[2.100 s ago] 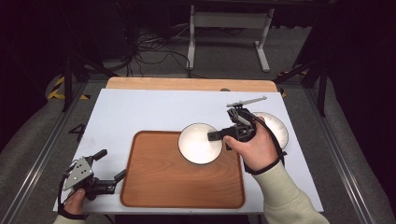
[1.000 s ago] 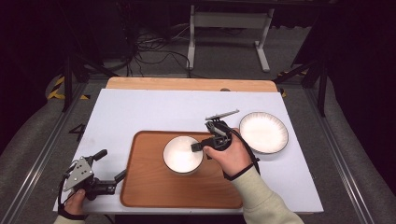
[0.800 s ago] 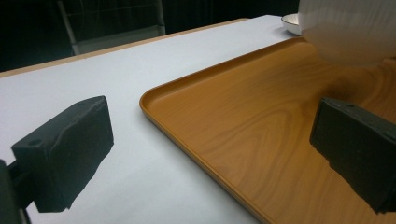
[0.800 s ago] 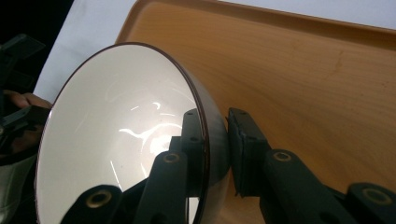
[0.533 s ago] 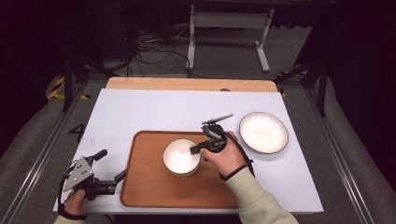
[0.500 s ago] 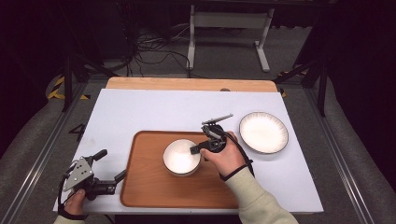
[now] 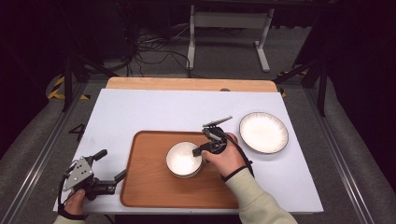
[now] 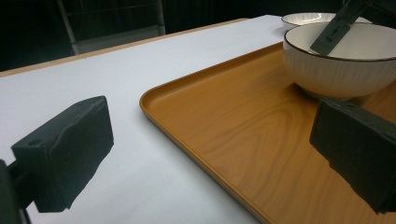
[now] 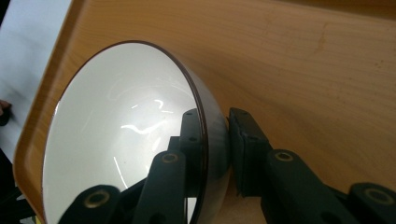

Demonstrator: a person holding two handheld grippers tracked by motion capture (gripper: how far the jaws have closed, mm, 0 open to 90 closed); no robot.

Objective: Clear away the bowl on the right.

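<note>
A white bowl with a dark rim sits on the wooden tray, near its middle. My right gripper is shut on the bowl's right rim. One jaw is inside the bowl and the other presses its outer wall, over the tray's wood. My left gripper rests at the front left corner of the table, open, with its jaws on either side of the tray's left edge and nothing between them. Beyond it stands the bowl.
A white plate with a dark rim lies on the white table surface right of the tray, and it also shows behind the bowl as the plate. The table's wooden far edge borders a dark floor with cables and a metal stand.
My right gripper carried the bowl left from beside the plate and down onto the tray. In the last half second it barely shifted. My left gripper stayed put.
</note>
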